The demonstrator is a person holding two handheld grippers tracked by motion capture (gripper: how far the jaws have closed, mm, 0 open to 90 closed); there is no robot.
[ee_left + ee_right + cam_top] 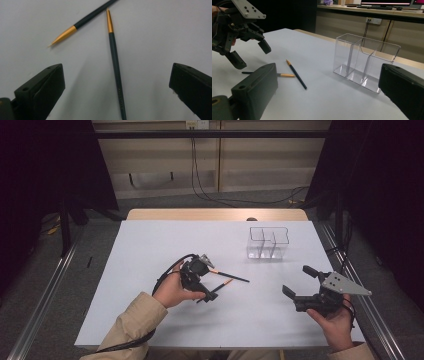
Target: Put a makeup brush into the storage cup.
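Two dark pens with gold tips lie flat on the white counter, the nearer pen between the spread jaws of the left tool, the other pen just beyond. Right tool, also spread and holding nothing, hovers well apart, near a clear three-compartment organizer.

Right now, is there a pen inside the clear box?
No, the clear box has bare compartments, and both pens lie flat on the white table beside it.
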